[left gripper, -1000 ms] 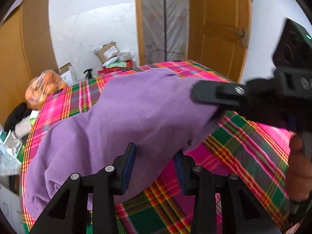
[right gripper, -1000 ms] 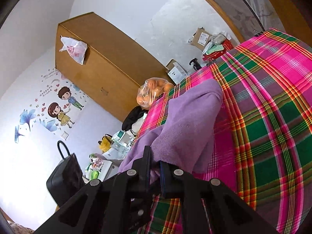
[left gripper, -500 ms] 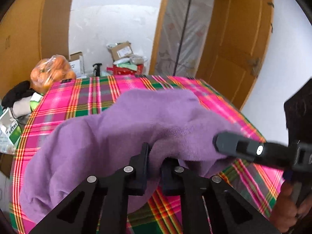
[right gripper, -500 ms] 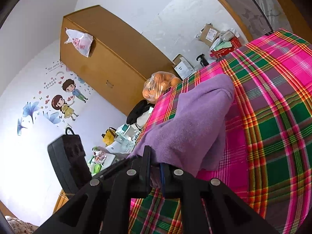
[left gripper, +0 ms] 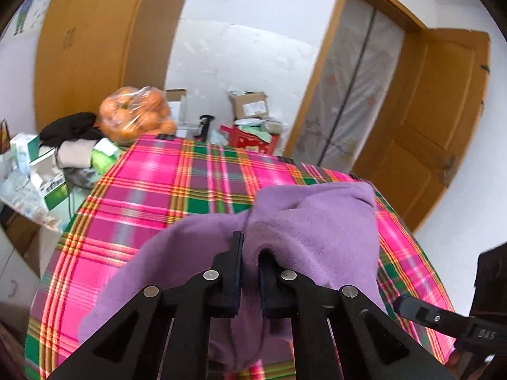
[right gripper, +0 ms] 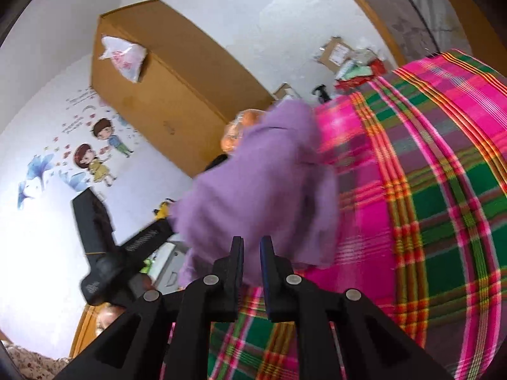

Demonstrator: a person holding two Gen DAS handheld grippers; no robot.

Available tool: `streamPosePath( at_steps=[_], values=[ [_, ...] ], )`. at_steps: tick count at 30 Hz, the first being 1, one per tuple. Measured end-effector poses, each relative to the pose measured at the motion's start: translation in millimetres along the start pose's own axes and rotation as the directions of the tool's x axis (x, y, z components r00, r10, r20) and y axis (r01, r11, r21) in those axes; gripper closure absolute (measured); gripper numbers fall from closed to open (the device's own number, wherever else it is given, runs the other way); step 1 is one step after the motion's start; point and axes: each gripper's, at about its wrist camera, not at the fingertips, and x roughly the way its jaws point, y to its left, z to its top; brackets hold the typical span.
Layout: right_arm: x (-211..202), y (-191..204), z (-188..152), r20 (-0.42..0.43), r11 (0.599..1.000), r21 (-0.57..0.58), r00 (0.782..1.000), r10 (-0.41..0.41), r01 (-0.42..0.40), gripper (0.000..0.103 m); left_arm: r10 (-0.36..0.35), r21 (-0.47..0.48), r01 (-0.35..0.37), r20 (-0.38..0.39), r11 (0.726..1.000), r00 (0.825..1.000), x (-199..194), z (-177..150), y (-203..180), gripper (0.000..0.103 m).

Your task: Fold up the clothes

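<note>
Left gripper (left gripper: 251, 264): fingers narrow, pinching bunched edge of purple garment (left gripper: 317, 231). Right gripper (right gripper: 252, 261): fingers narrow, same purple garment (right gripper: 263, 196) clamped between them. Garment lifted at near edge, rest draped over plaid tablecloth (left gripper: 164, 190), far end touching cloth toward far right. Bag of oranges (left gripper: 136, 115) beyond far left table corner.

Judged step: mid-fold, near edge raised in both claws. Next calls for: carrying pinched edge over toward far part, both grips level, cloth taut, laying down flat before releasing. Right view blurred.
</note>
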Motion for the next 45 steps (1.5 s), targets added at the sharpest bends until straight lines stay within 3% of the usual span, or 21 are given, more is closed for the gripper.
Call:
streamPosePath(
  at_steps=[4,8,15,23,25,27,32,45],
  values=[
    [12,-10,-3,-0.029,0.997,0.01,0.997,-0.07,0.07,0.09,0.032,-0.037,-0.032,0.009,0.999,0.999,-3,0,19,0.094],
    [26,-19,-5,-0.063,0.991,0.014,0.989,-0.133,0.134,0.073,0.062,-0.08,-0.061,0.015,0.995,0.998,-6,0,40,0.094],
    [48,-25,-5,-0.096,0.988,0.015,0.984,-0.149,0.152,0.059,0.101,-0.143,-0.101,-0.002,0.985,0.995,-3,-3,70,0.094],
    [84,-23,0,-0.144,0.987,0.005,0.977,-0.16,0.162,0.057,0.113,-0.16,-0.116,-0.023,0.98,0.993,4,-6,84,0.094],
    [91,-24,1,-0.148,0.988,0.015,0.977,-0.15,0.154,0.061,0.112,-0.155,-0.115,-0.028,0.981,0.993,4,-7,82,0.094],
    [95,-24,1,-0.147,0.989,0.018,0.979,-0.142,0.146,0.081,0.11,-0.151,-0.113,-0.032,0.982,0.993,4,-7,81,0.094],
    [88,-18,2,-0.12,0.987,-0.021,0.98,-0.159,0.158,0.09,0.105,-0.141,-0.11,-0.044,0.984,0.993,5,-9,77,0.094],
    [18,-21,30,0.078,0.977,0.006,0.974,-0.214,0.214,0.094,0.011,-0.042,-0.011,-0.008,0.999,1.0,-17,-4,19,0.095]
  ],
)
